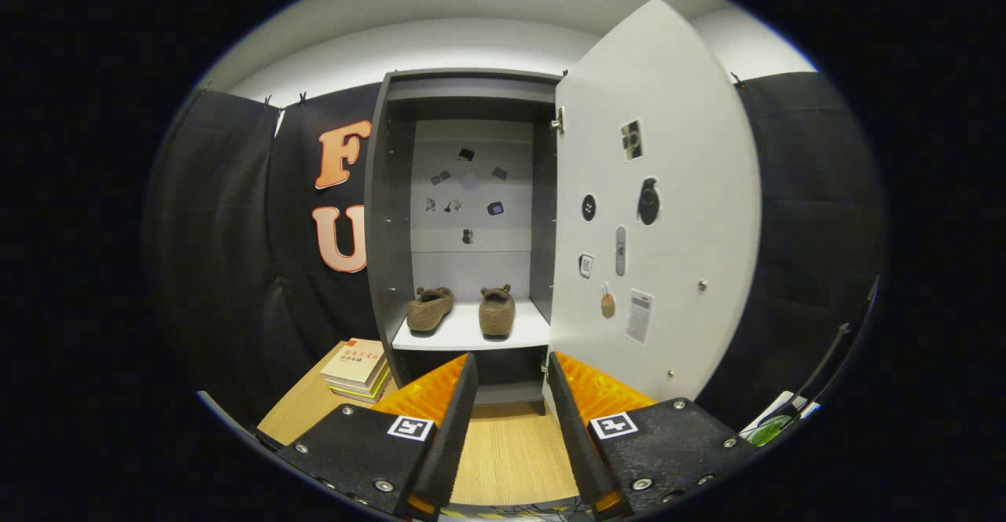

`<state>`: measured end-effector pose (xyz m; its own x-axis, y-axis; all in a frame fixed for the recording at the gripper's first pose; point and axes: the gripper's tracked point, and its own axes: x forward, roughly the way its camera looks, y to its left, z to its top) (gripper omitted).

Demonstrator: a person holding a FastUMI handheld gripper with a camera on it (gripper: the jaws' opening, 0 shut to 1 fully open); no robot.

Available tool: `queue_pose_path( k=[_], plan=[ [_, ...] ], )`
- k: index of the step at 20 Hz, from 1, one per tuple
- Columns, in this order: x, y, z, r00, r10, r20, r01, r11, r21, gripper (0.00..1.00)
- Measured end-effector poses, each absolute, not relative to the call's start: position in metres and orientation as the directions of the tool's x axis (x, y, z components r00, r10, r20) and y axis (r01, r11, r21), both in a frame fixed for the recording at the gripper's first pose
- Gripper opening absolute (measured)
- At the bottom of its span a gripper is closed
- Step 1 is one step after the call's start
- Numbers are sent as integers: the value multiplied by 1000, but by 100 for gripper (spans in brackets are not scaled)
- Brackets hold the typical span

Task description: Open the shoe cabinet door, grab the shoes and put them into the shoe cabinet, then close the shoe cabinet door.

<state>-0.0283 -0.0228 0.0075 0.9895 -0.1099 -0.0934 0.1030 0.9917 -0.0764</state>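
Gripper [511,373]: fingers apart, empty.
Brown fuzzy slippers [464,310]: on shelf inside grey cabinet [389,215].
White hinged door [676,215]: swung open, ahead-right of fingers.

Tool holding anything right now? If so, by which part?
Nothing is held. The tool is open, with only bare floor between its fingers. Both shoes sit on the shelf inside the shoe cabinet, beyond the fingers, and the cabinet door stands open.

Gripper [511,380] held level and facing straight ahead, its two fingers [452,420] spread apart with a clear gap between them, nothing gripped or touched, fingertips angled slightly inward toward each other, both finger bases carrying square marker tags on top.
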Motion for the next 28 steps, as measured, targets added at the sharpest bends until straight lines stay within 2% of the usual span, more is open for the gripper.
queue_pose_path(
  k=[7, 12, 17, 28],
  plan=[
    [-95, -108, 9, 963, -264, -52, 262, 964, -40, 63],
    [-114, -168, -10, 942, -325, -84, 325, 946, -10, 67],
    [-105, -201, -20, 953, -289, -94, 290, 957, -3, 69],
    [-37, -228, -28, 989, -97, -111, 96, 995, -12, 73]
  ],
)
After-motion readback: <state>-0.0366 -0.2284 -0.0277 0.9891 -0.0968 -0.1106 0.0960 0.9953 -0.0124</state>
